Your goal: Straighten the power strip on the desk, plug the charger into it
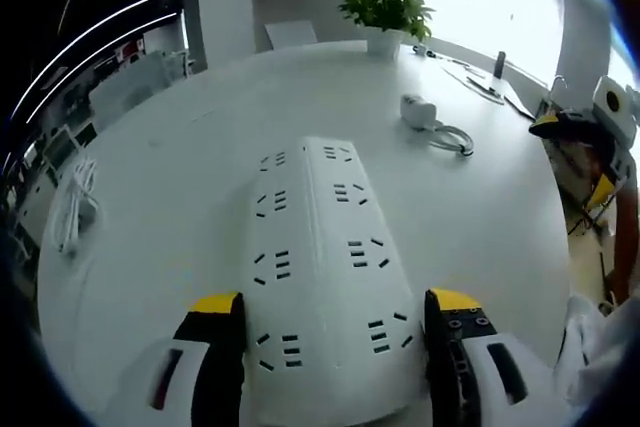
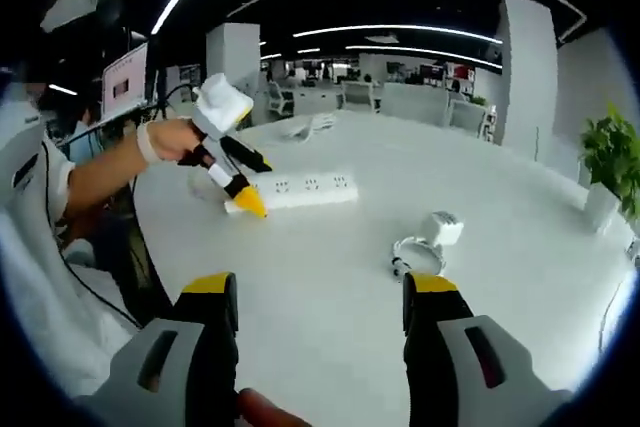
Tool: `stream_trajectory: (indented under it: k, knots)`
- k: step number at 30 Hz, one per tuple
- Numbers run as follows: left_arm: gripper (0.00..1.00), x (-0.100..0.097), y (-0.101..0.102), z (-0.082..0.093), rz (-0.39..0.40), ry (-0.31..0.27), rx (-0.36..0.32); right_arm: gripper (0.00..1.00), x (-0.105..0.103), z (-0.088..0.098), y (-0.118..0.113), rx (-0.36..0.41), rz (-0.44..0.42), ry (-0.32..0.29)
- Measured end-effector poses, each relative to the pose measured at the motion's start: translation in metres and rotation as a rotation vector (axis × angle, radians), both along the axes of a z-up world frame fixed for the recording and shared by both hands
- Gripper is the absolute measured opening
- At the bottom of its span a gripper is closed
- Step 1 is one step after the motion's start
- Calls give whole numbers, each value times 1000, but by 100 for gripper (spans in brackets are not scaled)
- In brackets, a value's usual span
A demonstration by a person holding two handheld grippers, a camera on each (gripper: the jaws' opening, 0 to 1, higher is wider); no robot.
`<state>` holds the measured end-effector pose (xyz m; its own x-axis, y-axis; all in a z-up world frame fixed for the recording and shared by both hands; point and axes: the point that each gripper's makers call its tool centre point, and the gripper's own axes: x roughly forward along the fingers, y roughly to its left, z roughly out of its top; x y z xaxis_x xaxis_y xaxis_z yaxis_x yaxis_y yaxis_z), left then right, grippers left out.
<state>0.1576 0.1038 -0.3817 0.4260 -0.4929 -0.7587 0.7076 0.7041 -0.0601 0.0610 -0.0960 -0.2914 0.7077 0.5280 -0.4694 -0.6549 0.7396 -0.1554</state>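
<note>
The left gripper (image 1: 331, 312) holds the end of the power strip (image 1: 322, 267) between its jaws on the white desk (image 1: 180, 177). The right gripper (image 2: 320, 292) hovers wide apart, the charger (image 2: 440, 228) lying ahead with its coiled cable.

Smooth white plastic power strip (image 1: 325, 277) with a faint sheen, matt white desk (image 1: 180, 177) with soft window glare, glossy white plastic charger (image 2: 440, 228), rubbery white cable (image 2: 410, 252), yellow-tipped black plastic left gripper (image 1: 335, 312)
</note>
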Motion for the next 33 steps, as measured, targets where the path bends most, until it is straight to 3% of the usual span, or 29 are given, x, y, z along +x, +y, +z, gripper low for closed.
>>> stream_trajectory:
  k: [7, 12, 14, 23, 33]
  knots:
    - [74, 1, 0, 0, 0, -2, -4, 66, 31, 25, 22, -145, 205, -97]
    - [74, 2, -1, -1, 0, -6, -11, 66, 53, 27, 46, -266, 360, -114]
    - [74, 2, -1, -1, -1, -7, -14, 67, 58, 23, 60, -295, 433, -102]
    - [74, 2, -1, -1, -5, -8, -17, 69, 89, 4, 90, -432, 593, -68]
    - [74, 2, -3, 0, -3, -10, -17, 76, 133, -14, 126, -519, 763, -87]
